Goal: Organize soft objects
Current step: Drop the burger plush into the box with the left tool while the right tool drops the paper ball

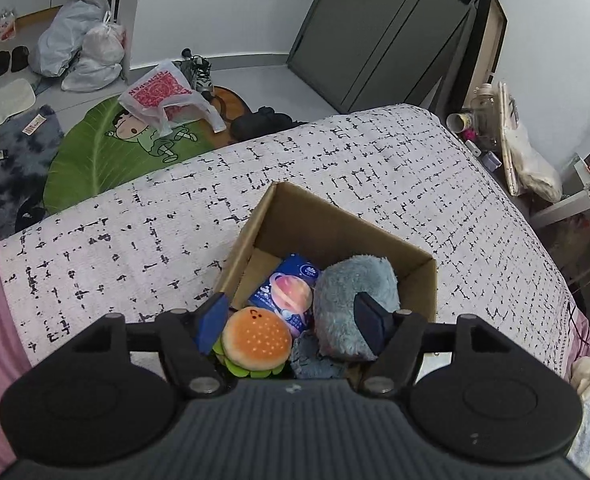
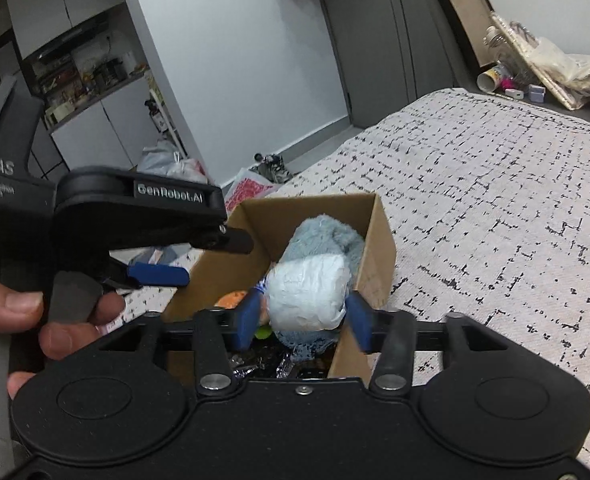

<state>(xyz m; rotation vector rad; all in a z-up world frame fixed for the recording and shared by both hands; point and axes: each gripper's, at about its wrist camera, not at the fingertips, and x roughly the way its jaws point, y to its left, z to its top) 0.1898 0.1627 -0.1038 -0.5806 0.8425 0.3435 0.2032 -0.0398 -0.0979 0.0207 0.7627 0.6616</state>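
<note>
A cardboard box (image 1: 335,220) stands on the bed and holds a burger plush (image 1: 255,340), a blue tissue pack with a planet print (image 1: 287,292) and a fluffy blue plush (image 1: 351,292). My left gripper (image 1: 289,322) is open and empty just above the box's near side. In the right wrist view my right gripper (image 2: 303,316) is shut on a white soft pack (image 2: 307,296), held over the box (image 2: 379,248) above the blue plush (image 2: 327,236). The left gripper (image 2: 159,274) shows at the box's left edge.
The bed has a white bedspread with black marks (image 1: 135,240). Beyond its far edge lie a green leaf rug (image 1: 107,148), plastic bags (image 1: 83,44) and shoes (image 1: 199,72). A cluttered side table (image 1: 491,128) stands at the bed's right.
</note>
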